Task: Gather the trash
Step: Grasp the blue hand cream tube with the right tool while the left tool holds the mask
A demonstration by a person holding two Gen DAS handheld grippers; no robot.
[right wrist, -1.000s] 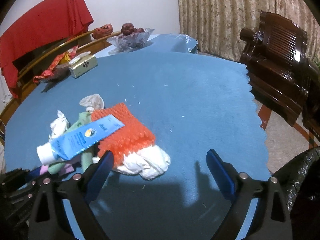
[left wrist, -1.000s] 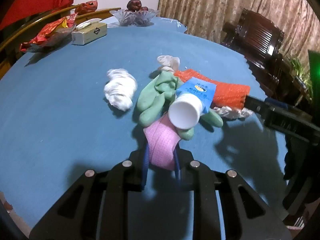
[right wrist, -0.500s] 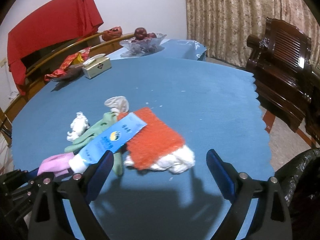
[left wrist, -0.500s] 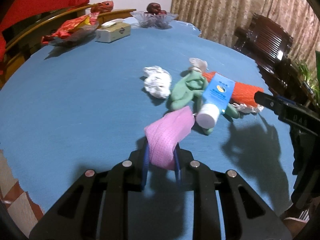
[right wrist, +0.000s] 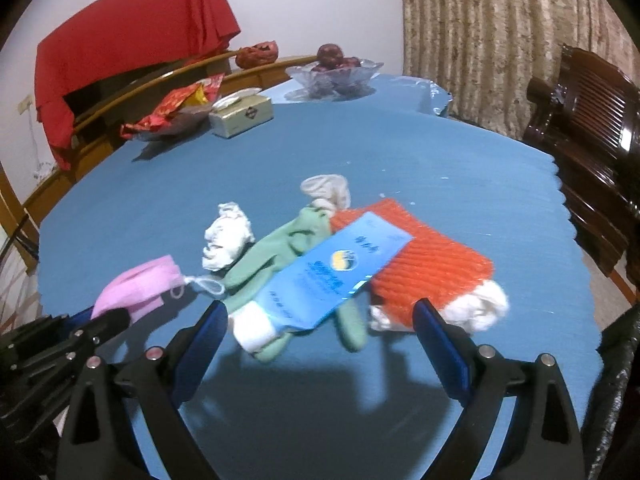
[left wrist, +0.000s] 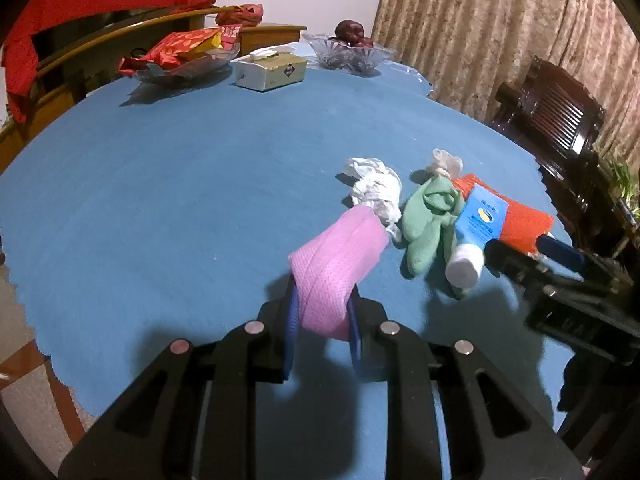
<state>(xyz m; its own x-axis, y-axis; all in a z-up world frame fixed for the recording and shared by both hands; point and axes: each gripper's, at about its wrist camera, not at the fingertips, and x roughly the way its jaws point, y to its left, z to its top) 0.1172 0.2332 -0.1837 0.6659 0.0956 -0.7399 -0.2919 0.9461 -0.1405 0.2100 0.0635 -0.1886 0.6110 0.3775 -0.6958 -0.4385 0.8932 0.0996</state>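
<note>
My left gripper [left wrist: 322, 316] is shut on a pink face mask [left wrist: 338, 268] and holds it above the blue table [left wrist: 180, 200]; the mask also shows in the right wrist view [right wrist: 138, 292]. A trash pile lies to its right: crumpled white tissue [left wrist: 376, 192], green glove [left wrist: 428, 220], blue tube with white cap [left wrist: 476, 232], orange mesh [left wrist: 524, 224]. My right gripper [right wrist: 320, 332] is open, its jaws wide on either side of the tube [right wrist: 332, 272], the glove [right wrist: 272, 256] and the orange mesh [right wrist: 432, 268].
A tissue box [left wrist: 272, 72], a glass dish of red snack packets [left wrist: 184, 56] and a glass fruit bowl [left wrist: 348, 52] stand at the far edge. A dark wooden chair [left wrist: 556, 108] is at the right. A black bag [right wrist: 620, 380] hangs at the right table edge.
My left gripper has lifted the pink mask out of the pile and drawn back to the left. My right gripper has moved in closer over the tube and mesh.
</note>
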